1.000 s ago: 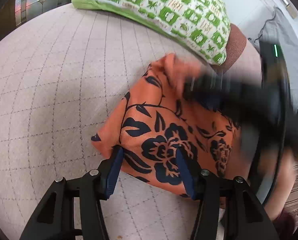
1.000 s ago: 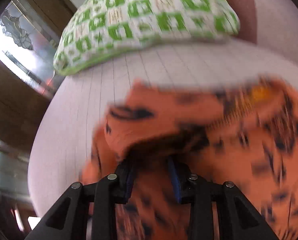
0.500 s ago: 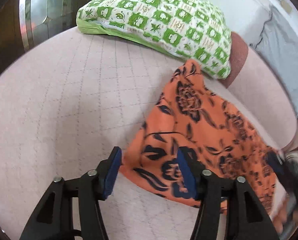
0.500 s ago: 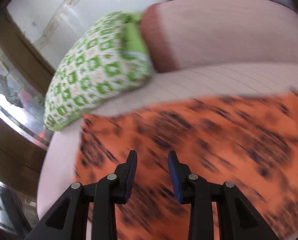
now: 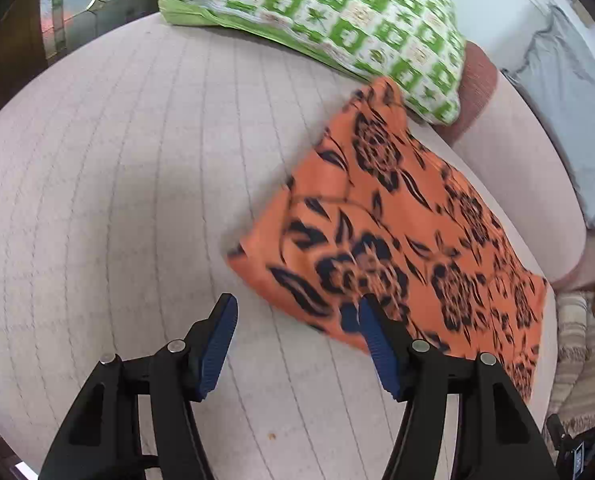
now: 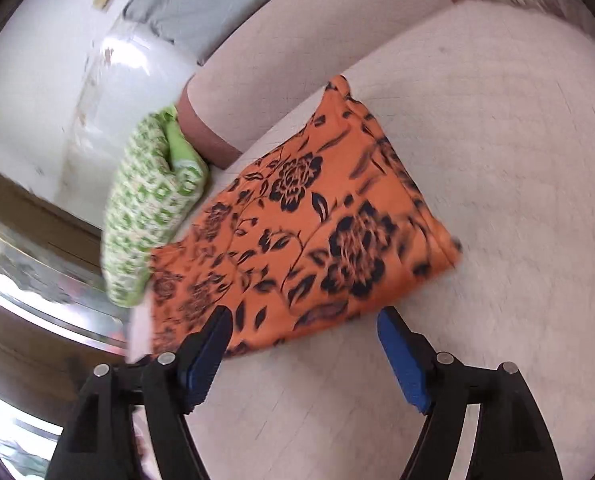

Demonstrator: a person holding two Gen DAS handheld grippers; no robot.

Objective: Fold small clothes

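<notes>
An orange garment with a black flower print lies flat on the pale quilted seat, its far end touching the green pillow. It also shows in the right wrist view. My left gripper is open and empty, just short of the garment's near edge, its right finger over the cloth. My right gripper is open and empty, just short of another edge of the garment.
A green-and-white checked pillow lies at the back of the seat, also in the right wrist view. A pale backrest with a brown end runs behind. Grey cloth hangs over the backrest. Bare quilted seat spreads to the left.
My right gripper let go of the garment, opened wide and pulled back. The garment went from bunched to spread flat. My left gripper stayed open and drew back a little.
</notes>
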